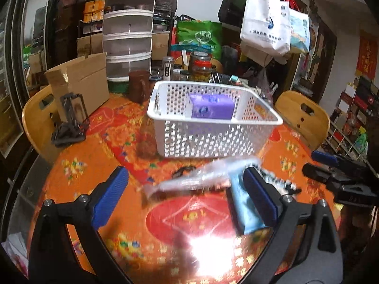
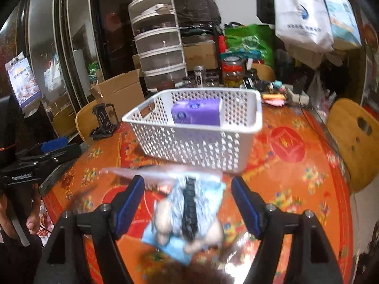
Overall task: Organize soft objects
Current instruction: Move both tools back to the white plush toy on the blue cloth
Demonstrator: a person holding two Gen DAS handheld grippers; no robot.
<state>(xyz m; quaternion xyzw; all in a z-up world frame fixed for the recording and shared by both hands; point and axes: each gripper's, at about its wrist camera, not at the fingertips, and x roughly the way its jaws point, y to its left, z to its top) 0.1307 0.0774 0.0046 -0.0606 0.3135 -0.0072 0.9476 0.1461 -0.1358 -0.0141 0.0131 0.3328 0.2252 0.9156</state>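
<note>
Nearest you: right gripper (image 2: 187,203) has its blue pads spread wide, nothing clamped. A clear plastic bag (image 2: 189,210) holding a pale blue cloth item with a dark strip lies on the table (image 2: 296,182) between the pads; neither pad presses on it

Left gripper (image 1: 187,197) is also spread wide and empty. In its own view the same bag (image 1: 246,203) sits just against the inside of its right pad, so contact there is possible; blur makes it hard to call. No grip either way

Bag is near you on the orange patterned table, just short of the white basket (image 2: 196,151), slightly right of centre in the left view

Further back: basket stands upright mid-table with a purple tissue pack (image 2: 196,114) already inside, toward its far side. Room remains in front of the pack

Step, as I read it: one soft item is stored, the bag is next, and you're at pre-grasp

Next move calls for:
- pick one gripper, probably the right since it straddles the bag
- close on the cloth bulk, not the loose film edge, or it'll slip
- lift clear of the near basket wall, drop into the free front space
- keep the left clear so the pads don't snag the film

Behind the basket: jars, drawer tower, cardboard box; none in your path
</note>
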